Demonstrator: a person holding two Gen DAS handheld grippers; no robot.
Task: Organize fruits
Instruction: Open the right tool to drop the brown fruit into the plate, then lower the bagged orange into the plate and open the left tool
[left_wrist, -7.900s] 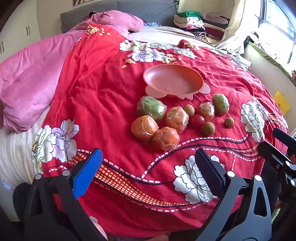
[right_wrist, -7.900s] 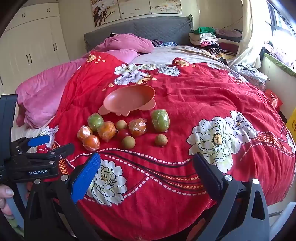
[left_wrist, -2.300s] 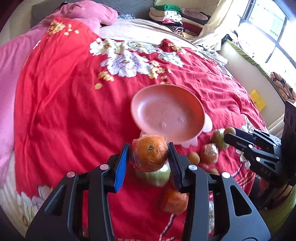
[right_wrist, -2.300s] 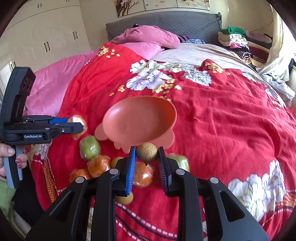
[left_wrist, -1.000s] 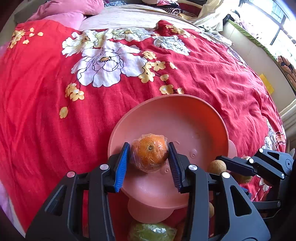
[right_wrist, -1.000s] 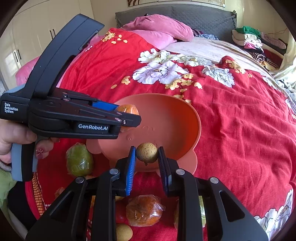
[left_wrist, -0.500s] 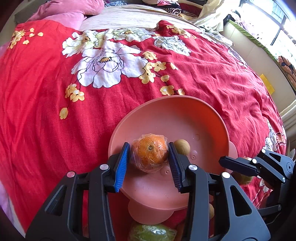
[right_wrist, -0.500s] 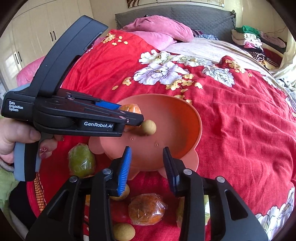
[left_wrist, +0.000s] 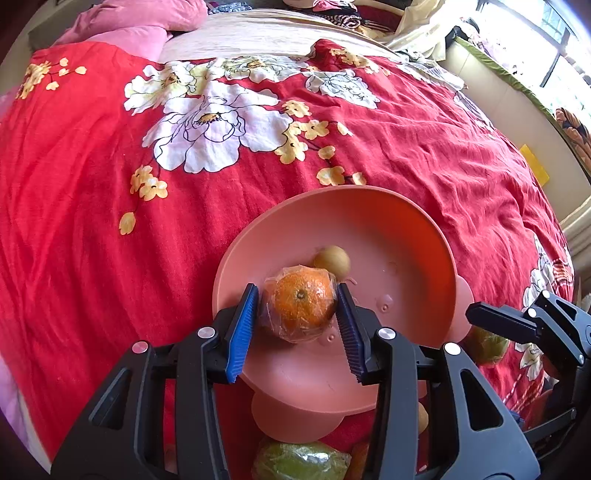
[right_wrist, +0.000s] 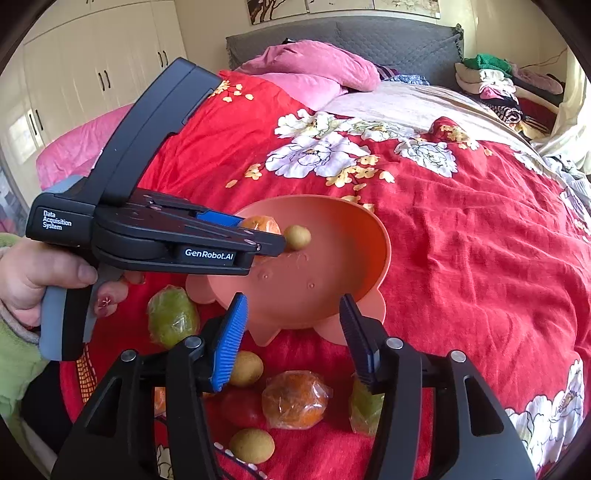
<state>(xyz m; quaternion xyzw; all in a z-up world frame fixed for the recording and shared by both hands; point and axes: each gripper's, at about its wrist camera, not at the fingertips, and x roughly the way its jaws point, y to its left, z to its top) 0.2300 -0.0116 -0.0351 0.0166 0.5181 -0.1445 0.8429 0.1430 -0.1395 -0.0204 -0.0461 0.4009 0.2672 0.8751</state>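
Left gripper (left_wrist: 297, 317) over the shallow salmon-pink plastic bowl (left_wrist: 417, 236), blue-padded fingers (left_wrist: 242, 328) clamped on a plastic-wrapped orange (left_wrist: 300, 308), pads pressed on both of its sides. Held just above the bowl's floor, toward the near-left part of the dish. Right behind the orange, almost touching it, a small round tan longan-like fruit (left_wrist: 331, 261) lying inside the bowl.

Right gripper (right_wrist: 291, 332) with jaws spread wide and nothing between them, hovering at the bowl's near rim (right_wrist: 295, 317). Seen from there: left gripper body in a bare hand (right_wrist: 40, 280), its tip reaching into the bowl from the left.

Bowl sitting on the red floral bedspread (right_wrist: 461, 240), roughly mid-bed. Nearer the foot edge of the bed, more fruit loose on the cover: a wrapped green fruit (right_wrist: 171, 317) left of the bowl, a second tan round fruit (right_wrist: 245, 368) just below the rim, a wrapped orange one (right_wrist: 295, 400) beside a red tomato-like fruit (right_wrist: 240, 408), another tan one (right_wrist: 252, 445) closest to the edge, and a second green wrapped fruit (right_wrist: 364, 404) partly hidden behind the right finger.

Pink pillows (right_wrist: 314, 62) up at the head edge.
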